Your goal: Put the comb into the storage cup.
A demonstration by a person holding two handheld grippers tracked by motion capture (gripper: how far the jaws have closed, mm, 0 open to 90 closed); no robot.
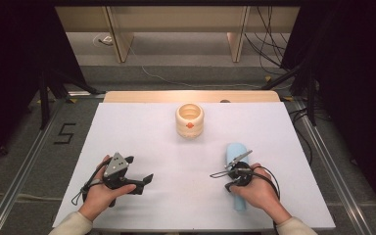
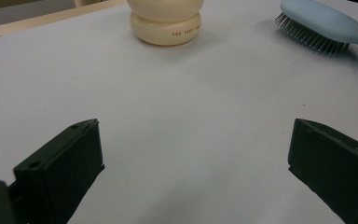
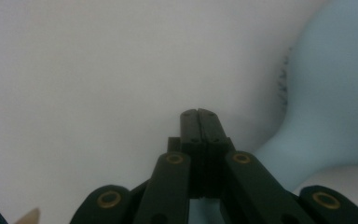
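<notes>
1. Right gripper (image 3: 198, 114): jaws pressed flat together, nothing between them. In the high view it sits at about 4 o'clock on the surface (image 1: 142, 132), held in the person's right hand (image 1: 257, 188); its tip there is small and hard to make out.
2. Hairbrush (image 1: 237, 152), pale blue: lies on the surface just beside and partly under the right gripper and hand. Head points toward 12 o'clock, handle toward 6 o'clock. The middle of the handle is hidden by the hand; only the head and the handle's end show. In the right gripper view it is a blurred pale blue shape at 3 o'clock of the closed jaws, cut off by the frame edge, with a few dark bristles at its rim. Whether the gripper touches it cannot be told.
3. Left gripper (image 2: 193, 154): jaws spread wide, bare white surface between them, holding nothing. In the high view it sits at about 8 o'clock, in the person's left hand (image 1: 103, 193), grey three-cornered plate on top.
4. Cream container (image 1: 190, 120): round, two-tiered, open top, small orange mark on its side; stands upright at 12 o'clock, well apart from both grippers. In the left gripper view its top is cut off and the small lettering on its lower tier is too fine to read.
5. Sleeves: cut off at the bottom edge of the high view.
</notes>
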